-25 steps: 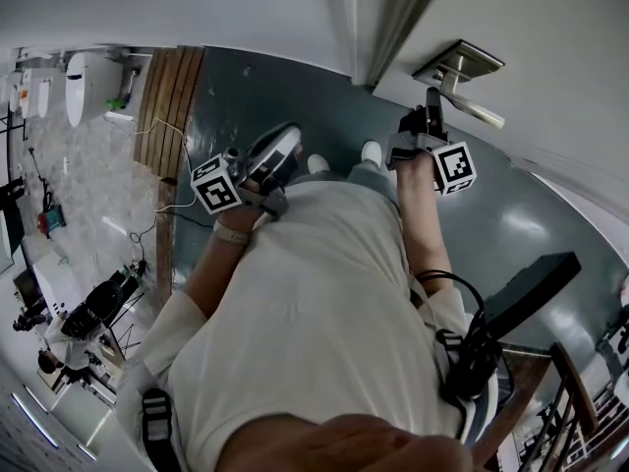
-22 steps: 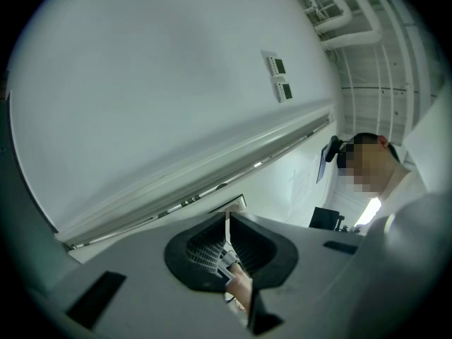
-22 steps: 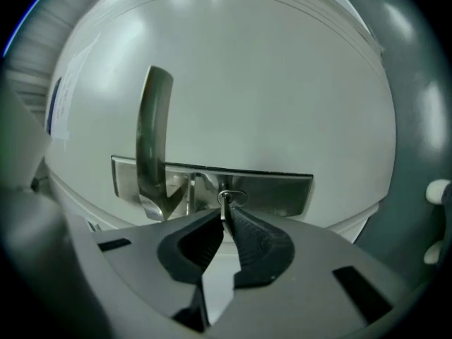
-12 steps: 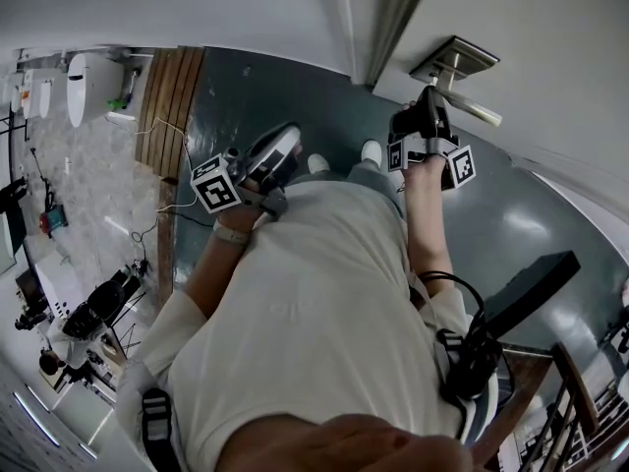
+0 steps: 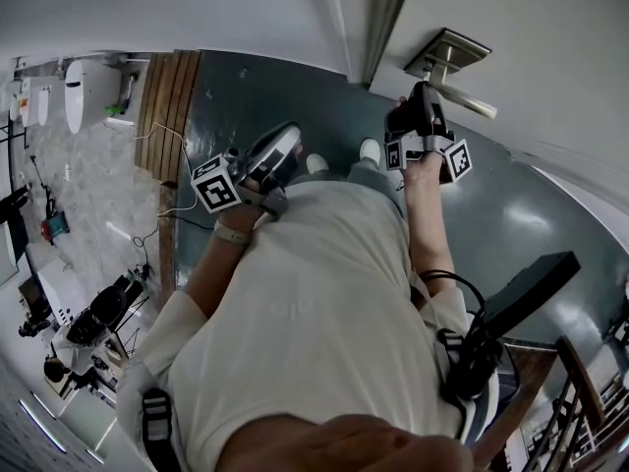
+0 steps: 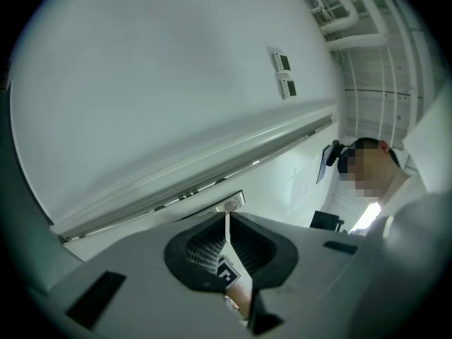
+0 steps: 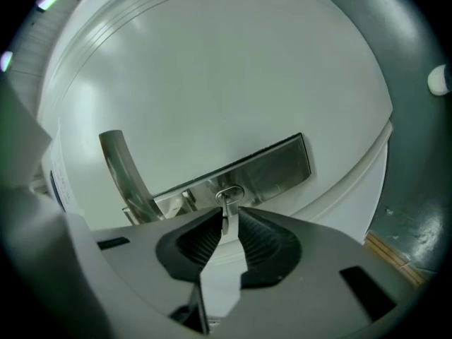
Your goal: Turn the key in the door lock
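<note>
Right gripper (image 5: pixel 421 96) rolled, jaws just easing yet pinching key (image 7: pixel 224 214) in lock (image 7: pixel 230 191), shown only by right gripper view, left gripper (image 6: pixel 227 224) clenched empty

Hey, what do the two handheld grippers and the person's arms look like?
Both the left gripper and right gripper have grey jaws with black ribbed pads and a white cube with black square markers. The person wears a pale short-sleeved shirt and a light wristband.
</note>
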Tool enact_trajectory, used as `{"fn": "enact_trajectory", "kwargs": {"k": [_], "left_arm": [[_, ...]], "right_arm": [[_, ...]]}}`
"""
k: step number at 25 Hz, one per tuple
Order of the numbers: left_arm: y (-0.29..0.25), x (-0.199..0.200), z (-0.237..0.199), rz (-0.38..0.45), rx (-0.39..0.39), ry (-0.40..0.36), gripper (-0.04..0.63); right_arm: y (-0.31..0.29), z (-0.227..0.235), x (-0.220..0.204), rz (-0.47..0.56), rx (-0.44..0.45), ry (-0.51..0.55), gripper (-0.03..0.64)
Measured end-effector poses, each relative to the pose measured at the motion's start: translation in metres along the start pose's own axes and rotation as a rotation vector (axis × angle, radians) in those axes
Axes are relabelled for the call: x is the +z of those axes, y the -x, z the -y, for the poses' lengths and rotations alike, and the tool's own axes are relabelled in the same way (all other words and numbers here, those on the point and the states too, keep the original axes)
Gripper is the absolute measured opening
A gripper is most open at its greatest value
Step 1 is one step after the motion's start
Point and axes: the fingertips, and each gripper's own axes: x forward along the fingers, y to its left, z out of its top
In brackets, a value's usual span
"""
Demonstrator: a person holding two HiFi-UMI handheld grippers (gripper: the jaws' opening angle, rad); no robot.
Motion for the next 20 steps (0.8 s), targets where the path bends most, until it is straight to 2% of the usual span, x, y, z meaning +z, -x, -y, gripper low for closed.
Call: {"fn": "enact_trajectory", "kwargs": {"k": [5, 7, 9, 10, 12, 14, 16, 17, 18, 20], "left_arm": [[-0.010, -0.005, -0.007, -0.002, -0.027, 0.024, 0.009], [-0.013, -0.007, -0.010, -0.002, -0.037, 0.033, 0.010], [-0.016, -0.006, -0.012, 0.001, -0.048, 0.036, 0.010], [-0.016, -0.005, -0.013, 0.005, -0.052, 0.037, 0.009], [-0.015, -0.003, -0.015, 0.015, -0.058, 0.040, 0.010], [-0.014, -0.003, -0.019, 0.026, -0.058, 0.045, 0.009], [-0.013, -0.003, -0.022, 0.034, -0.058, 0.050, 0.010], [-0.012, -0.003, -0.023, 0.037, -0.057, 0.053, 0.009], [-0.011, -0.003, -0.022, 0.041, -0.057, 0.055, 0.009], [-0.007, 0.000, -0.019, 0.048, -0.054, 0.057, 0.009]], "right_arm": [[0.015, 0.018, -0.011, -0.124, -0.078, 0.050, 0.143], [0.028, 0.024, -0.015, -0.173, -0.115, 0.130, 0.150], [0.041, 0.023, -0.015, -0.211, -0.156, 0.291, 0.150], [0.046, 0.020, -0.015, -0.237, -0.181, 0.426, 0.150], [0.052, 0.014, -0.014, -0.311, -0.244, 0.827, 0.150], [0.053, 0.007, -0.010, -0.373, -0.321, 1.340, 0.149], [0.048, -0.002, -0.008, -0.393, -0.377, 1.859, 0.149], [0.044, -0.006, -0.010, -0.395, -0.393, 2.086, 0.149], [0.041, -0.008, -0.012, -0.398, -0.410, 2.279, 0.149], [0.036, -0.007, -0.016, -0.411, -0.450, 2.559, 0.149]]}}
